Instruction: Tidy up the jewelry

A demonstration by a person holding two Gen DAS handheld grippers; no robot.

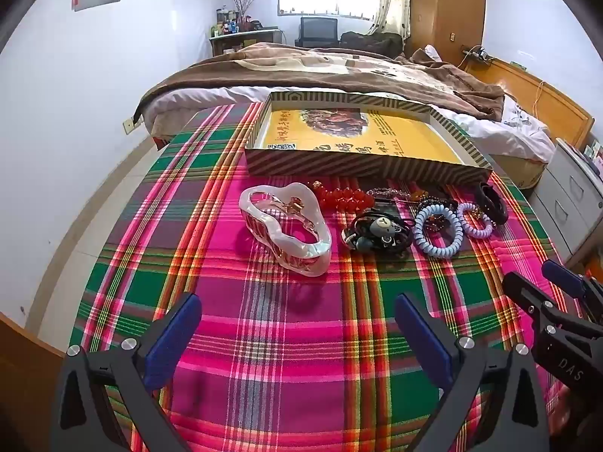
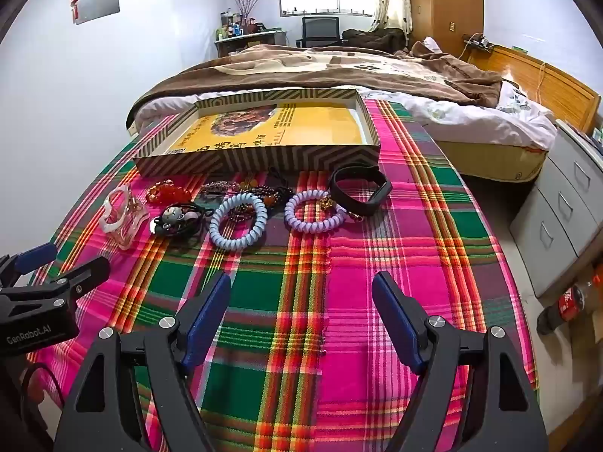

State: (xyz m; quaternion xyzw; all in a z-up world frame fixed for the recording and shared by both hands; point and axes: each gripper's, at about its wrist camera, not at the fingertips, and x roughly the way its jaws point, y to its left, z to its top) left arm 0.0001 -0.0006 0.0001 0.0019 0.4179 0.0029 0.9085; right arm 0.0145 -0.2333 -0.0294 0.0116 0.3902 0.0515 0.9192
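On the plaid cloth a row of jewelry lies in front of a striped shallow box with a yellow bottom. From the left: a pearly white hair claw, a red bead bracelet, black hair ties with a small bear charm, a blue spiral hair tie, a lilac spiral hair tie, dark bead strings and a black band. My left gripper is open and empty, short of the claw. My right gripper is open and empty, short of the spiral ties.
The plaid-covered table stands against a bed with a brown blanket. Grey drawers and a cola bottle are on the right. The other gripper shows at each view's side edge.
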